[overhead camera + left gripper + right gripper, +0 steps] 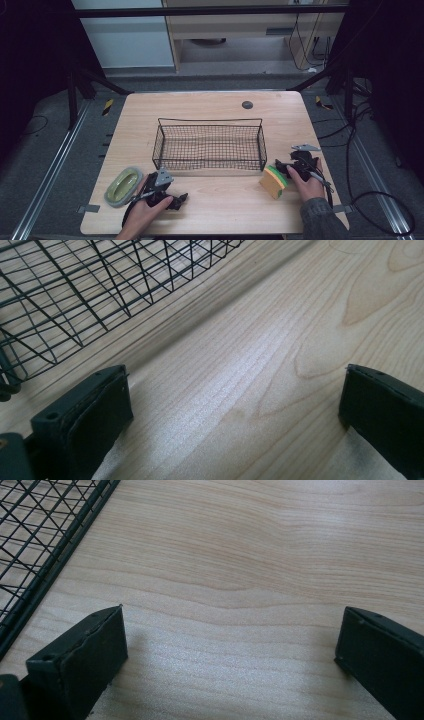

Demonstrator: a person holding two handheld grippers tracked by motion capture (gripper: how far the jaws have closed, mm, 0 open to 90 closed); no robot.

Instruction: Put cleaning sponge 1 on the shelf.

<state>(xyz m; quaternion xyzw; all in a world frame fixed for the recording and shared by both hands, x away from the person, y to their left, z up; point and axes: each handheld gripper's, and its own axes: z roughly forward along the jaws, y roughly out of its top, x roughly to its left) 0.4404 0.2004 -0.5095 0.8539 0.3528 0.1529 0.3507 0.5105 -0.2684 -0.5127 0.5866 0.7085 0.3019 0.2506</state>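
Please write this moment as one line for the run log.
left gripper: open, empty, beside green dish | right gripper: open, empty, beside sponge | wire basket: empty, mid-table

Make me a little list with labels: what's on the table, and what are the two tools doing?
Table: light wooden table
Middle: empty black wire basket
Near left: green oval ceramic dish
Near right: yellow and green sponge
Left tool: open, holding nothing, beside the dish
Right tool: open, holding nothing, next to the sponge
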